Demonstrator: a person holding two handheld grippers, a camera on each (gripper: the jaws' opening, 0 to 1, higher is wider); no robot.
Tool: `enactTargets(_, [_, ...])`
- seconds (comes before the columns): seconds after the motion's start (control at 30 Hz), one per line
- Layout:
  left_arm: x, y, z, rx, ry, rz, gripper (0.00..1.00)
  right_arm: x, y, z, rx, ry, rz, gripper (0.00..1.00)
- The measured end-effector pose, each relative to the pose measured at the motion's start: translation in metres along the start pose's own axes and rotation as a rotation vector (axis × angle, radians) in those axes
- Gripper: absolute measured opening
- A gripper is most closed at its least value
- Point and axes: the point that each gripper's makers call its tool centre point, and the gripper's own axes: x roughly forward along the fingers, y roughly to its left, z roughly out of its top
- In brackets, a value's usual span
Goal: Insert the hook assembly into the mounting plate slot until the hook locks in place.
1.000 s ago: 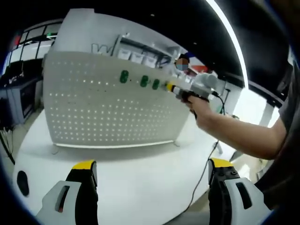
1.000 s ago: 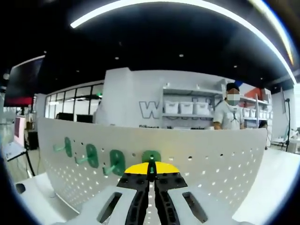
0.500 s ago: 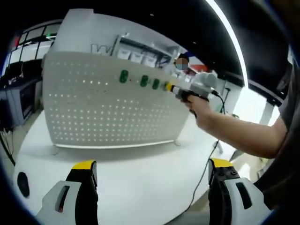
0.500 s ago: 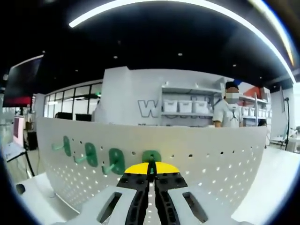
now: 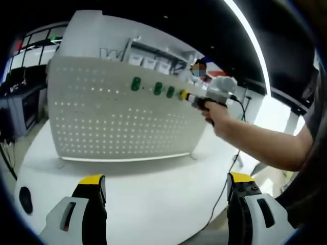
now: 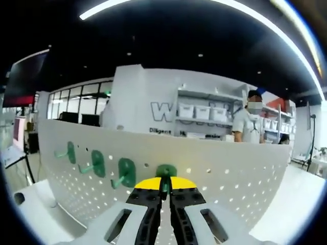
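Nearest the lens in the left gripper view, the left gripper [image 5: 166, 204] holds its yellow-tipped jaws wide apart with nothing between them, poised above the white table [image 5: 153, 194] in front of the pegboard [image 5: 117, 117]. A dark cable [image 5: 219, 196] trails across the table toward the board's right end. The pegboard, a white perforated mounting plate, stands upright on the table, and three green hooks [image 5: 157, 88] (seen from here as small green dots) sit in a row along its upper part.

At the board's right end, beside that row, the person's bare forearm [image 5: 260, 145] reaches in from the right, extended and roughly level, with the hand [image 5: 217, 109] wrapped around the right gripper [image 5: 190, 97], whose tip meets the board's upper edge.

From the right gripper view, the right gripper's [image 6: 163, 186] jaws are pressed together on the green hook assembly [image 6: 165, 171], which sits against the pegboard's [image 6: 230, 173] face just right of the three mounted hooks [image 6: 125, 172], their pegs sticking out toward the lower left.

Beyond the board stand white shelves with bins [image 6: 202, 115], a wall with large lettering [image 6: 163, 109], and a standing person [image 6: 249, 127] near the shelves.
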Motion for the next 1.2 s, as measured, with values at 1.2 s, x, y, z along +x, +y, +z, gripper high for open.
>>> enactTargets(1.2, [-0.005,-0.005,-0.001,0.007,-0.010,-0.010,1.00,-0.023,-0.009,-0.003,0.118,0.011,0.019,0.34])
